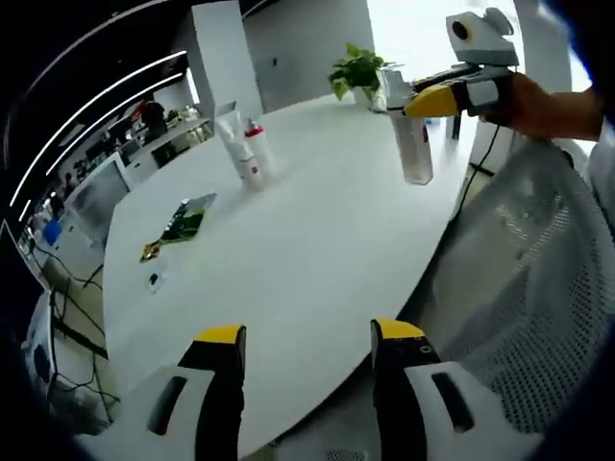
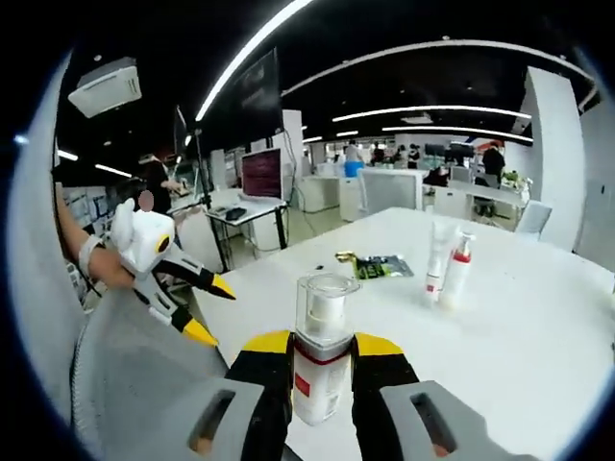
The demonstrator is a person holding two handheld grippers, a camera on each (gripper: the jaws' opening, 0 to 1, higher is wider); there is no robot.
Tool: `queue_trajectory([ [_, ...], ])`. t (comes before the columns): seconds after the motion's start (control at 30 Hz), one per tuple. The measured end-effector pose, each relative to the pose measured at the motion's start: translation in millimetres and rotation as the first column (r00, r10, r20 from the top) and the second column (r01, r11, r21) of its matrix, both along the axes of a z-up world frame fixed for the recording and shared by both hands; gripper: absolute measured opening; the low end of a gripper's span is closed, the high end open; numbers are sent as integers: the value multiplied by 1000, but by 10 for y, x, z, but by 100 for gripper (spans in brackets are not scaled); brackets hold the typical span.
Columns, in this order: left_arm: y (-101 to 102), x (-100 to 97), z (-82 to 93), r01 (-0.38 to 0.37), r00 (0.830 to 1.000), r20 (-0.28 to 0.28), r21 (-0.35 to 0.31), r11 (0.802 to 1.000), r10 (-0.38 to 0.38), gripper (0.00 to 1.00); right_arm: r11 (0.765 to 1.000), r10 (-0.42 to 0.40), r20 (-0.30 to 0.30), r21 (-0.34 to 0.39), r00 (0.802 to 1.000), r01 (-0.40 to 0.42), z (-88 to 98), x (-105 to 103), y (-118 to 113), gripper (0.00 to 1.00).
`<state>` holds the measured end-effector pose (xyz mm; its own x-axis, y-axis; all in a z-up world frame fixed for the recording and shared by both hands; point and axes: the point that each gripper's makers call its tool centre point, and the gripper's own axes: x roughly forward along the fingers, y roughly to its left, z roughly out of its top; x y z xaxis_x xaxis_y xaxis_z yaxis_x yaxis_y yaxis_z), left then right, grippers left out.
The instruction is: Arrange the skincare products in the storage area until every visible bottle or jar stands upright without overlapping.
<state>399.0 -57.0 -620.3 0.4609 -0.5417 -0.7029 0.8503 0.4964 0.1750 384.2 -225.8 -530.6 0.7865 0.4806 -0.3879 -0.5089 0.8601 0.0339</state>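
Note:
My right gripper (image 2: 322, 348) is shut on a clear-capped pump bottle (image 2: 321, 355) with a white body and a red band, and holds it upright above the white table (image 2: 538, 327). The left gripper view shows that same bottle (image 1: 414, 146) hanging from the right gripper (image 1: 423, 102) over the table's far right edge. A white tube (image 1: 231, 134) and a red-capped white bottle (image 1: 256, 154) stand upright side by side at the far end of the table; they are the tube (image 2: 438, 257) and bottle (image 2: 457, 269) to the right in the right gripper view. My left gripper (image 1: 306, 338) is open over the near table edge, holding nothing.
A green packet (image 1: 184, 221) and smaller bits lie on the table's left part. A potted plant (image 1: 357, 71) stands at the far edge. A mesh chair (image 1: 538, 288) sits at the right, close to the table. Desks, monitors and people fill the room behind.

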Motion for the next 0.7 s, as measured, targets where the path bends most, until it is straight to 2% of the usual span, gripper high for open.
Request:
queue_trajectory([
  [0.1, 78, 28, -65, -34, 999, -13, 44, 998, 35, 53, 1000, 2, 3, 1, 1000, -2, -3, 1, -14, 15],
  [0.3, 181, 88, -89, -75, 997, -5, 83, 994, 76, 53, 1000, 5, -26, -8, 1000, -5, -70, 2, -17, 15],
  [0.57, 208, 127, -69, -95, 995, 7, 81, 992, 95, 52, 999, -34, -36, -3, 999, 33, -87, 53, -111, 15],
  [0.7, 238, 123, -104, -93, 996, 7, 112, 989, 93, 51, 998, -55, -57, -21, 997, 53, -146, 97, -158, 15],
])
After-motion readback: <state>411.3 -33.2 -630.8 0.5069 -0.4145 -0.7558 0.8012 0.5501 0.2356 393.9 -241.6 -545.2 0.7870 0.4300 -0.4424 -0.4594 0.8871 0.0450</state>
